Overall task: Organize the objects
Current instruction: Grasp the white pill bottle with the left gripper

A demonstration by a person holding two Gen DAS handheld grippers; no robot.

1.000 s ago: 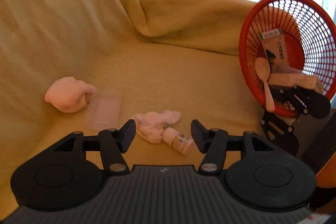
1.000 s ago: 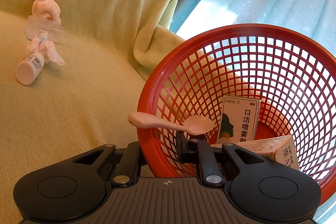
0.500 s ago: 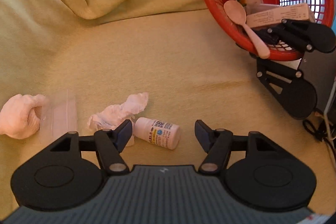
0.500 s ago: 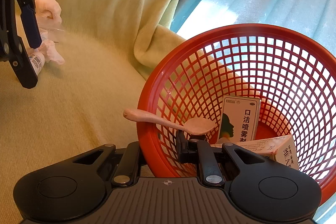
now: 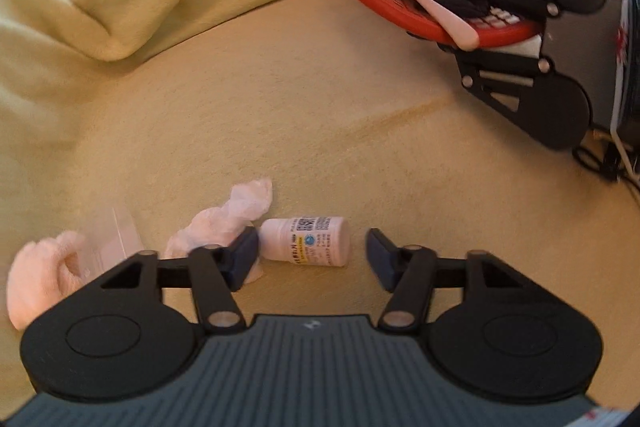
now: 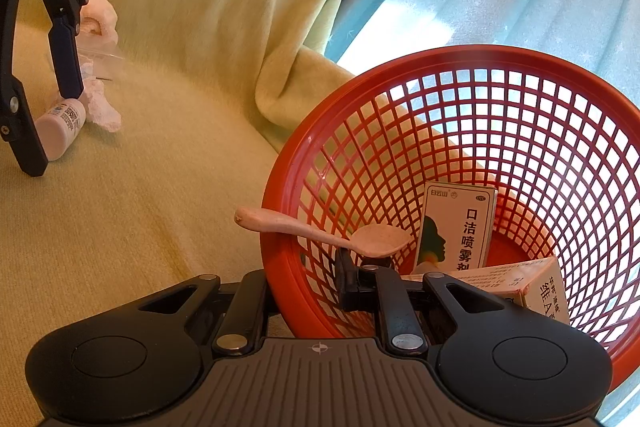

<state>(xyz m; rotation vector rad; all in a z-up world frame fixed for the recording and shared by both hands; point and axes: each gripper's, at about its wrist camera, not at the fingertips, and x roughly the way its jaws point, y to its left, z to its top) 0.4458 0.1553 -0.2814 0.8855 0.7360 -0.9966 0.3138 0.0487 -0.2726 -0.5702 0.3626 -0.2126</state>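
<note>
Yellow blanket (image 5: 280, 99): left tool (image 5: 312, 253) just dropped around the pill bottle (image 5: 306, 243), closing, not pinching yet; right tool (image 6: 306, 283) pinches the basket (image 6: 276, 259) rim.

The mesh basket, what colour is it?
Red basket, clearest in the right wrist view.

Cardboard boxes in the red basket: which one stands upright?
The white box with the dark head silhouette stands upright; the beige box lies flat beside it.

small white pill bottle (image 5: 306, 242) lying on its side on yellow blanket (image 5: 280, 115), beside crumpled tissue (image 5: 236, 213). red mesh basket (image 6: 520, 99) tilted, holding two boxes (image 6: 456, 227) and pink spoon (image 6: 320, 233) across rim.
</note>
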